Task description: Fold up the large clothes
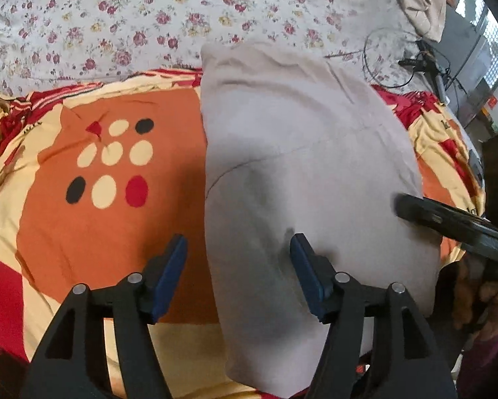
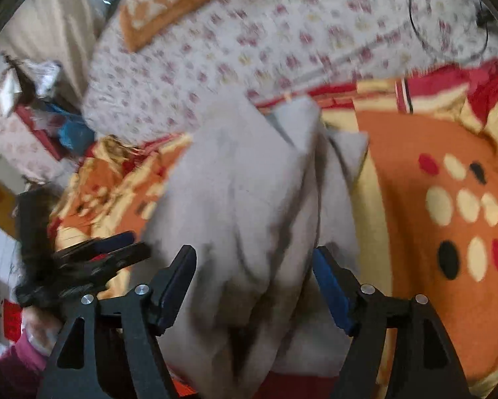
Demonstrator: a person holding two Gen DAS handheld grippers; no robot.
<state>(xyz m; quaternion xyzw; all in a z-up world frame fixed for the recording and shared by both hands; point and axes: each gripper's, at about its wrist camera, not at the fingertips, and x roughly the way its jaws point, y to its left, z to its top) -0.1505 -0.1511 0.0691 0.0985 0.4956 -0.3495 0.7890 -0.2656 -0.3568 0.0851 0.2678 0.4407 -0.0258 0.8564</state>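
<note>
A pale grey garment [image 1: 302, 153] lies folded in a long strip on an orange, red and cream bedspread [image 1: 122, 232]. My left gripper [image 1: 239, 249] is open, straddling the garment's left edge just above it, one finger over the bedspread and one over the cloth. My right gripper [image 1: 448, 219] enters from the right in the left wrist view, over the garment's right edge. In the blurred right wrist view the right gripper [image 2: 253, 262] is open above the bunched grey garment [image 2: 249, 183], and the left gripper [image 2: 96, 252] shows at the left.
A floral white sheet [image 1: 182, 16] covers the bed beyond the bedspread. Black cables and a charger [image 1: 418, 63] lie at the far right. An orange patterned pillow [image 2: 172, 0] sits at the back. Clutter [image 2: 39, 99] stands beside the bed at the left.
</note>
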